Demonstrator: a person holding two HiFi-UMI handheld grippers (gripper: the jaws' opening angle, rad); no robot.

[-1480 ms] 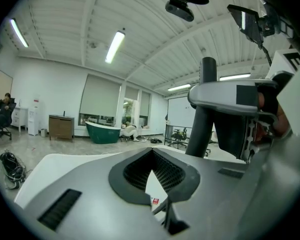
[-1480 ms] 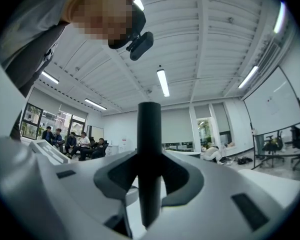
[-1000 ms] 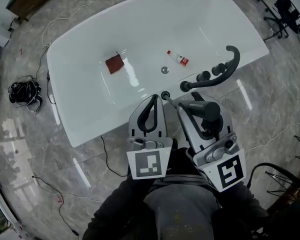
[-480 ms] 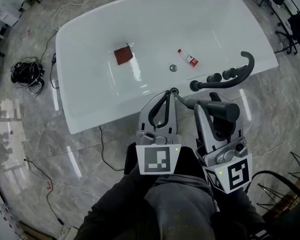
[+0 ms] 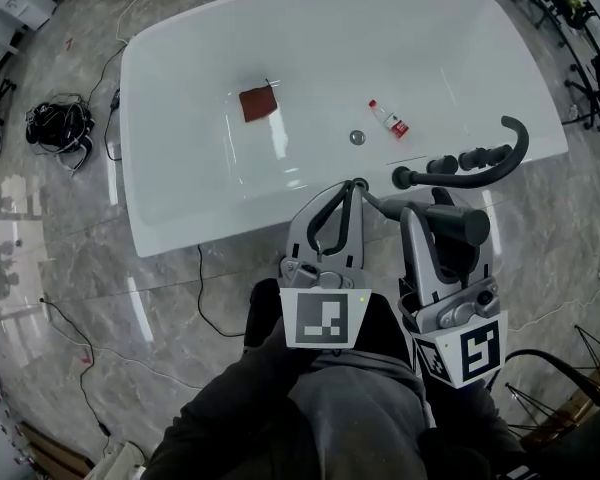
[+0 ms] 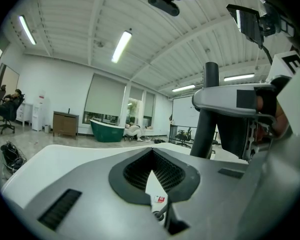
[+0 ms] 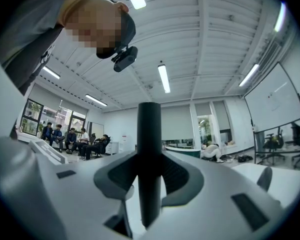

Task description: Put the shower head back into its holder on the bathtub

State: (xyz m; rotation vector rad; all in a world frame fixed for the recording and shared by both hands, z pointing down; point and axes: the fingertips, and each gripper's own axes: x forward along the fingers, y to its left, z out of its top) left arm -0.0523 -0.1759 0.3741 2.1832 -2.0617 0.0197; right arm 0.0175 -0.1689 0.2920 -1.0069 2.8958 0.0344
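In the head view my right gripper [image 5: 448, 230] is shut on the black shower head [image 5: 460, 224], held just outside the near rim of the white bathtub [image 5: 180, 218]. The right gripper view shows its black handle [image 7: 149, 154] standing upright between the jaws. A metal hose [image 5: 380, 204] runs from it to a small round fitting [image 5: 358, 182] on the rim. My left gripper [image 5: 348, 190] is shut, its tips meeting right beside that fitting, and I see nothing held in it. In the left gripper view [image 6: 157, 204] the pads touch at the tip.
A black curved faucet [image 5: 475, 163] with knobs sits on the rim to the right. Inside the tub lie a red cloth [image 5: 257, 103], a small bottle [image 5: 388, 118] and the drain [image 5: 357, 138]. A cable bundle [image 5: 55, 128] and loose cords lie on the marble floor at left.
The head view has swung, so the tub and both grippers sit further right in frame. Both grippers keep their pose at the rim, and the right still holds the shower head.
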